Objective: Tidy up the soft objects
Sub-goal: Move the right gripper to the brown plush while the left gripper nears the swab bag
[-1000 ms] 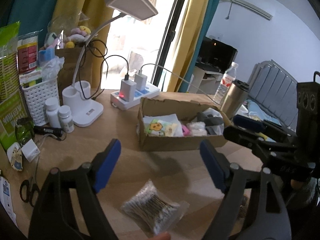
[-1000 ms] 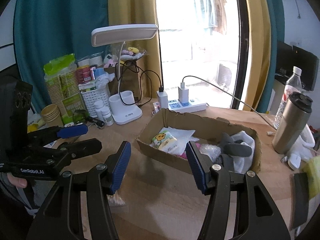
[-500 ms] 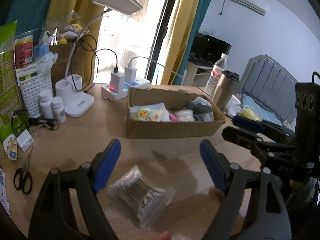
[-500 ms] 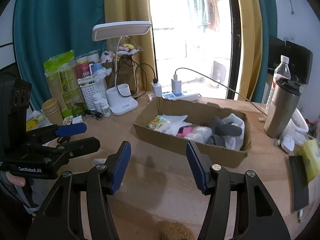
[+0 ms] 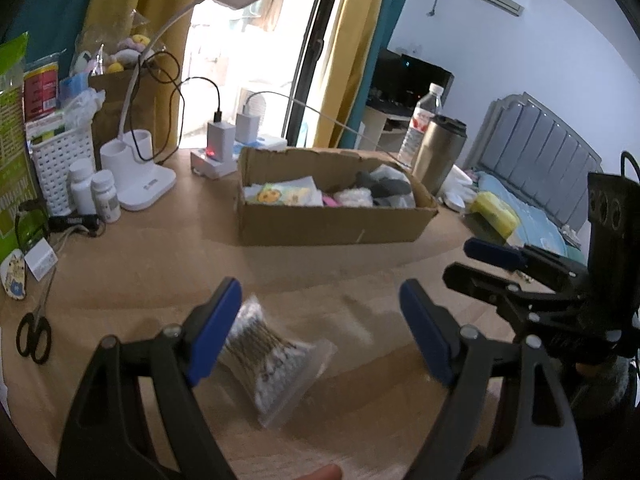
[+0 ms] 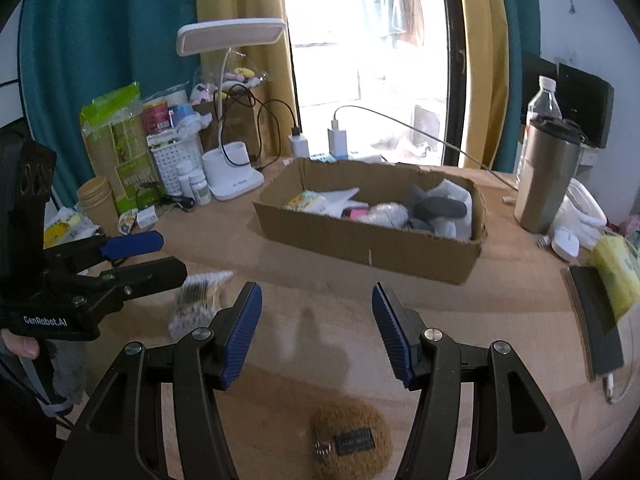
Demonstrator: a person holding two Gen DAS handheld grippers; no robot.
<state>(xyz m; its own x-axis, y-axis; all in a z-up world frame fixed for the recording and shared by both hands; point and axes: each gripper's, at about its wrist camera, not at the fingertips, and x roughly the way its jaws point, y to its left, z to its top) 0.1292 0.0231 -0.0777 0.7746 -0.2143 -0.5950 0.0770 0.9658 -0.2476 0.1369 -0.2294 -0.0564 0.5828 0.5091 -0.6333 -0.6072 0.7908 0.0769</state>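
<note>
Cotton swabs in a clear crinkly plastic pouch point(image 5: 272, 356) lie on the wooden surface point(image 5: 160, 264) well short of the open cardboard box point(image 5: 332, 220), between the spread, empty jaws of the left gripper point(image 5: 320, 332). Light, slippery; best pinched across the bundled middle. Right gripper point(image 6: 316, 330) jaws also spread, empty.

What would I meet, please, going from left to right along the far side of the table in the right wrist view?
Paper cups → white basket → pill bottles → lamp base → cardboard box → steel tumbler.
</note>
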